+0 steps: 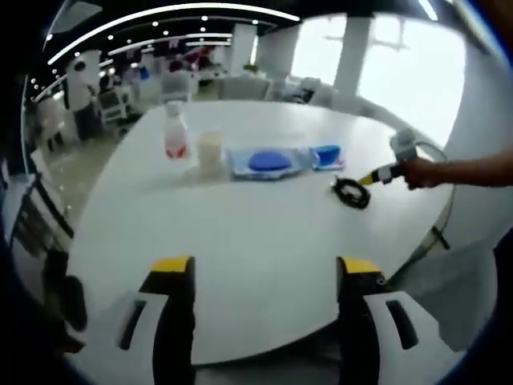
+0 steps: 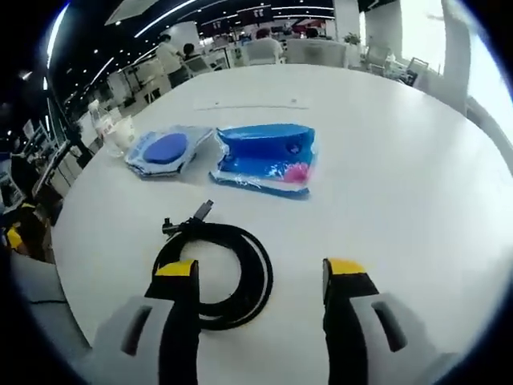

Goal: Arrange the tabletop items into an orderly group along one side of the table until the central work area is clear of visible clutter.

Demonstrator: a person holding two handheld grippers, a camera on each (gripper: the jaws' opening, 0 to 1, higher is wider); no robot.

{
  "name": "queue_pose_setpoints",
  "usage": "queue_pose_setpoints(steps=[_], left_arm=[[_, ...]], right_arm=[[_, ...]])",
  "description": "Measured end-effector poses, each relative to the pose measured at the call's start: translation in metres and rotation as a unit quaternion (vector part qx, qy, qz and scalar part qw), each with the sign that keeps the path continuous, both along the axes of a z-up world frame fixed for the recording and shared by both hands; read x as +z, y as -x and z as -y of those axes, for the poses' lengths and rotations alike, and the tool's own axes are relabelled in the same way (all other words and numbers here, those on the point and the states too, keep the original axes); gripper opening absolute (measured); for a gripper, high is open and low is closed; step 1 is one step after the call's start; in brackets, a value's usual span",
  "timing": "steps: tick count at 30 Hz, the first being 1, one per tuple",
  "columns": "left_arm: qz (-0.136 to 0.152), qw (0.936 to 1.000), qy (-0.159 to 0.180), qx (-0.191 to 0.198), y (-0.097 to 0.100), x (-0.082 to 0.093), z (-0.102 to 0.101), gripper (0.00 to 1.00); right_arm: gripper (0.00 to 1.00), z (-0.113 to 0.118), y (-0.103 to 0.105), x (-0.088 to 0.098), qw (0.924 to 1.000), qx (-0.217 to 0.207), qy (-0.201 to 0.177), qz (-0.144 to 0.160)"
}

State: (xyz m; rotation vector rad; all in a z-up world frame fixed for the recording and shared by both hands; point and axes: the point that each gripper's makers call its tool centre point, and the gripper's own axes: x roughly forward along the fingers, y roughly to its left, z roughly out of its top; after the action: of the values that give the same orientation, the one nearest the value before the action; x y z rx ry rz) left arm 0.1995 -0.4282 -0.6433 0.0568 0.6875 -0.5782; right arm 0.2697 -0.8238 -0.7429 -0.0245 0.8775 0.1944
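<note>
A black coiled cable (image 2: pixel 220 277) lies on the white table (image 2: pixel 385 160), just ahead of my right gripper (image 2: pixel 260 271). That gripper is open and its left jaw stands over the coil's near side. Beyond the cable are a blue packet (image 2: pixel 264 156) and a clear pouch with a blue disc (image 2: pixel 166 151), then a pale cup (image 2: pixel 120 135) and a small bottle (image 2: pixel 100 120). My left gripper (image 1: pixel 265 269) is open over the near table edge, holding nothing. It sees the bottle (image 1: pixel 175 132), cup (image 1: pixel 210 148), pouch (image 1: pixel 268 163), packet (image 1: pixel 327 156), cable (image 1: pixel 351 192) and the right gripper (image 1: pixel 383 173) in a hand (image 1: pixel 425 172).
The white table (image 1: pixel 240 233) is round with bare surface between my left gripper and the row of items. Desks, chairs and people (image 1: pixel 80 88) stand in the office beyond the far edge. Bright windows (image 1: pixel 401 64) are at the back right.
</note>
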Motion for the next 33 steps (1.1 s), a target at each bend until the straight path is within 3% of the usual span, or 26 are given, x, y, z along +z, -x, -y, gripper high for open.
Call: queue_pose_setpoints(steps=[6, 8, 21, 24, 27, 30, 33], left_arm=[[-0.003, 1.0000, 0.002, -0.002, 0.000, 0.000, 0.001, 0.69], [-0.004, 1.0000, 0.003, -0.005, 0.001, 0.000, 0.003, 0.69], [-0.009, 1.0000, 0.002, -0.003, 0.001, -0.003, 0.001, 0.68], [-0.010, 0.9999, 0.001, -0.004, 0.001, -0.004, 0.002, 0.68], [-0.011, 0.9999, 0.003, -0.007, 0.001, -0.004, 0.002, 0.68], [-0.012, 0.9999, 0.006, -0.006, 0.002, -0.004, 0.002, 0.68], [-0.012, 0.9999, -0.002, -0.002, 0.001, -0.005, -0.001, 0.68]], right_arm=[[0.53, -0.006, -0.008, -0.008, 0.9997, 0.019, 0.015, -0.004], [0.53, -0.006, -0.012, -0.010, 0.9988, 0.031, 0.037, -0.003], [0.36, -0.001, -0.018, -0.018, 0.9983, 0.032, 0.043, -0.022], [0.30, -0.005, -0.019, -0.018, 0.9978, 0.046, 0.044, -0.022], [0.16, -0.009, -0.018, -0.019, 0.9982, 0.045, 0.031, -0.022], [0.13, -0.007, -0.018, -0.020, 0.9986, 0.035, 0.036, -0.015], [0.11, -0.010, -0.018, -0.020, 0.9968, 0.060, 0.052, 0.011]])
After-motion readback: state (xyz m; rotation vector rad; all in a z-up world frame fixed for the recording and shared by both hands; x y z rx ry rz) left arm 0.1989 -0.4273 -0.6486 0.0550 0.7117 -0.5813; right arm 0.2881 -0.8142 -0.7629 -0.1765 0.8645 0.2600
